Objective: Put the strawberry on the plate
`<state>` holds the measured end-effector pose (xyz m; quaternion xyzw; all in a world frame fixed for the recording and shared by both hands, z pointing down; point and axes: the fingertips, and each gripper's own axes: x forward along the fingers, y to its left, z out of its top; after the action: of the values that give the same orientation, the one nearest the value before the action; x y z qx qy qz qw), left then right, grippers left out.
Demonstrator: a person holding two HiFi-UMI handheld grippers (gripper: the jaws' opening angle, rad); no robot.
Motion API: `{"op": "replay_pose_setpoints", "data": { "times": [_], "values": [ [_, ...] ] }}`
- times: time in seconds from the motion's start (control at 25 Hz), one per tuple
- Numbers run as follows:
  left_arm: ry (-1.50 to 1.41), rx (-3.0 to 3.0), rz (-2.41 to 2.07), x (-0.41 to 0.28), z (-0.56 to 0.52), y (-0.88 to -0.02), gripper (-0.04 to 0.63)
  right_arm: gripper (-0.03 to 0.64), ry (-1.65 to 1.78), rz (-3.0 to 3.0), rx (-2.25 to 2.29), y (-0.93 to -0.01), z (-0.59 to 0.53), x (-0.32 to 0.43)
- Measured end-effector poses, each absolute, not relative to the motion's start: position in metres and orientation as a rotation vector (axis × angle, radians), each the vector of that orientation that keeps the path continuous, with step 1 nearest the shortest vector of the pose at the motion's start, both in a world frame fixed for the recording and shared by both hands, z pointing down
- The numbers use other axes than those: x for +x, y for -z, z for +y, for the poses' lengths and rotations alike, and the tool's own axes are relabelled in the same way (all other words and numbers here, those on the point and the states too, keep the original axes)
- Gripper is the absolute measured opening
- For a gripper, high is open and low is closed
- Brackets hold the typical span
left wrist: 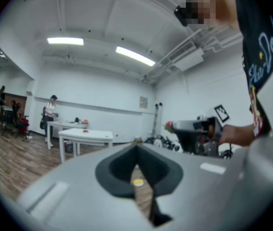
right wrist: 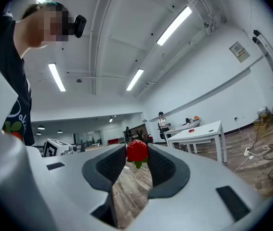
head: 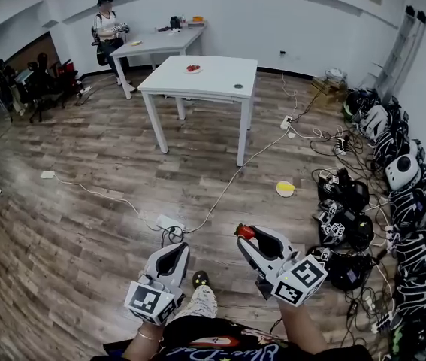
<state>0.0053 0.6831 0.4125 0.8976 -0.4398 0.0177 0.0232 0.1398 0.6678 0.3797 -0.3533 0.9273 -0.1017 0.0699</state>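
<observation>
A red strawberry [head: 246,232] with a green leaf is pinched between the tips of my right gripper [head: 241,236], held low in front of me over the wood floor. The right gripper view shows the strawberry [right wrist: 137,151] between the dark pads, with the jaws standing fairly wide around it. A small white plate [head: 192,68] with something red on it sits on the near white table [head: 213,77], far ahead; the right gripper view also shows that plate [right wrist: 190,130]. My left gripper [head: 178,250] hangs beside the right one, shut and empty, its tips [left wrist: 136,146] meeting.
A second white table [head: 160,42] stands behind, with a seated person [head: 107,32] at it. Cables [head: 220,194] run across the floor, and a yellow disc [head: 285,189] lies there. A row of black and white gear [head: 400,201] lines the right wall.
</observation>
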Motion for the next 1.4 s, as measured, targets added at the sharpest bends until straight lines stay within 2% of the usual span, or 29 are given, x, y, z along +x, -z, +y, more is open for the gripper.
{"op": "replay_pose_setpoints", "data": {
  "times": [0.64,1.12,1.4],
  "values": [
    [-0.075,2.786,-1.319,-0.064,0.406,-0.411,-0.012,0.149,0.385,2.774,-1.162,-0.387,0.381,0.069],
    [-0.027,2.812,-1.334,-0.020,0.137,-0.413,-0.012,0.149,0.473,2.786,-1.051,-0.401,0.100,0.090],
    [-0.047,2.760,-1.450,-0.026,-0.006,-0.404,-0.012,0.149,0.481,2.840,-0.992,-0.396,-0.041,0.093]
  ]
}}
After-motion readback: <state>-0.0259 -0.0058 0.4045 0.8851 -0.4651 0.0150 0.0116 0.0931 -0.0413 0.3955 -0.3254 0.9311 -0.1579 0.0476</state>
